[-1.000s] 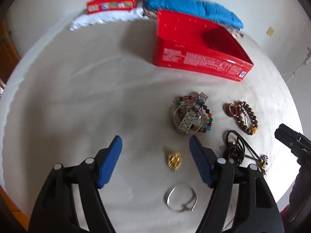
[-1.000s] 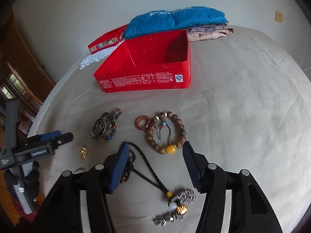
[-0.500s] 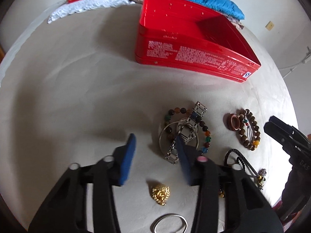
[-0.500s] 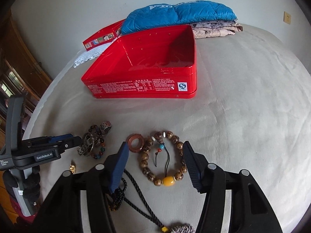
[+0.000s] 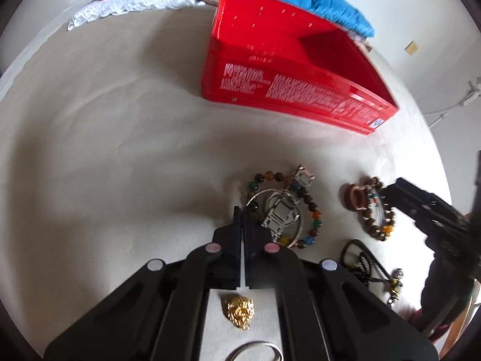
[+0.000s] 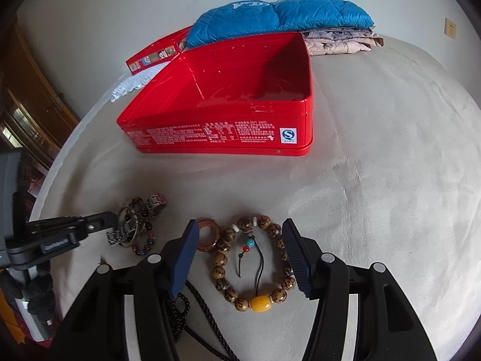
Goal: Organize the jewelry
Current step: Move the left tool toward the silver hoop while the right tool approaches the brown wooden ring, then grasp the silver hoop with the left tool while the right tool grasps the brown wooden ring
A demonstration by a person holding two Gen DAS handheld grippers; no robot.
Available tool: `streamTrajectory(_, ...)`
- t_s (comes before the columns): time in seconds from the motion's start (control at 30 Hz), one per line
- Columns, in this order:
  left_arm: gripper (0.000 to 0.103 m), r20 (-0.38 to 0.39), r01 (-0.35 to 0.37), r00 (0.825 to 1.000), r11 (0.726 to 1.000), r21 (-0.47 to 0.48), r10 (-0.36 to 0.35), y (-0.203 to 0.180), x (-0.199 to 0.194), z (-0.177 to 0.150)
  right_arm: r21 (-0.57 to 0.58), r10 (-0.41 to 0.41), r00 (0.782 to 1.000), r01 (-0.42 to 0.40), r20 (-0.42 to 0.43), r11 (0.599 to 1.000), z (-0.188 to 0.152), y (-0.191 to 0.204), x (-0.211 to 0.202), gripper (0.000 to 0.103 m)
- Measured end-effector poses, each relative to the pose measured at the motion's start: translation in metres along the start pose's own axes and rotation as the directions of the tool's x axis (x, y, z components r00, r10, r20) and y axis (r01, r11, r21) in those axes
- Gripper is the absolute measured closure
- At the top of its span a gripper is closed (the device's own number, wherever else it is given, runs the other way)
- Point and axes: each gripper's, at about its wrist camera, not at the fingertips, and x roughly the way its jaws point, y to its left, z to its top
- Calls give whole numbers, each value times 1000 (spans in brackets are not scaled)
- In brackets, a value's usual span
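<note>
Right wrist view shows your red tin (image 6: 222, 138) lying open on the bed (image 6: 375, 180), with your right tongs (image 6: 240, 258) spread around the wooden bead bracelet (image 6: 252, 264), not pressing it. Your left tongs (image 5: 242, 213) have just closed fully, empty, tips touching the silver bangle (image 5: 272, 210) of the tangled bracelet pile.

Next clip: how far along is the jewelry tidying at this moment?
Done: nothing; the red tin is open and empty. In hand: the left hand-held gripper is shut at the edge of the bangle-and-beads pile, a grip unconfirmed; the right hand-held gripper stands open astride the wooden bead bracelet. Left: every piece, including the black cord necklace, gold charm and brown ring.
</note>
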Motion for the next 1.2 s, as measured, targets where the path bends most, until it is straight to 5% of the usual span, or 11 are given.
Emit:
streamTrajectory(0.27,103,85,8,996,997,-79,-1,37,-28,6,2,10,1000,-10,-14,1000,-3,-5,9,45)
streamTrajectory(0.47,102,21,2,1000,996,-94,0,46,-16,7,-13,-3,1000,3,-14,1000,-4,-3,13,45)
streamTrajectory(0.5,94,12,5,1000,997,-71,-5,38,-15,6,-11,-3,1000,2,-15,1000,-5,-3,14,45)
streamTrajectory(0.6,42,36,-10,999,999,-44,12,21,-16,2,-7,-3,1000,3,-15,1000,-5,-5,14,45)
streamTrajectory(0.63,39,48,-20,999,999,-35,21,16,-17,0,-9,-3,1000,3,-15,1000,-5,-4,14,45)
streamTrajectory(1.0,34,-16,-72,997,996,51,73,-12,13,-2,-17,8,1000,-8,-12,1000,-8,-3,13,45)
streamTrajectory(1.13,55,-5,-74,997,995,62,75,-13,13,-1,-20,7,1000,-7,-11,1000,-8,-4,14,45)
streamTrajectory(1.2,55,-5,-65,998,996,59,66,-13,11,-2,-20,4,1000,-5,-9,1000,-8,-4,14,45)
